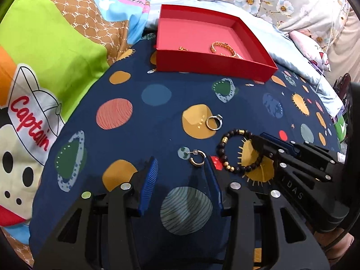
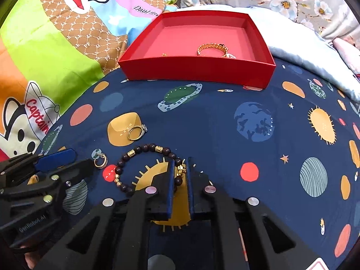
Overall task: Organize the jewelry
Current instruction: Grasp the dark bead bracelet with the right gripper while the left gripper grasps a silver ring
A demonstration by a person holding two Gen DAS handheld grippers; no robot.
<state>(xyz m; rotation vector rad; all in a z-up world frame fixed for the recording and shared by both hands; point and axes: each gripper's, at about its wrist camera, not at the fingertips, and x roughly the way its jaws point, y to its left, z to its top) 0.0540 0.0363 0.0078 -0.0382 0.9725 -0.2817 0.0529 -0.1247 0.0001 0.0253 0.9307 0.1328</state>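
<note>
Black hand-held gripper, blue ribbed pads, silver screws

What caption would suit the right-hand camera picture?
Right tongs close on a beaded bracelet lying on a planet-print sheet, red box behind.

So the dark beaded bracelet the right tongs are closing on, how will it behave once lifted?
The beaded bracelet looks strung from separate round beads, so it will probably sag into a drooping loop rather than hold its ring shape. The right tongs pinch only one short stretch near the gold charm, so the rest may swing. Smooth rounded beads could slip between the pads.
</note>
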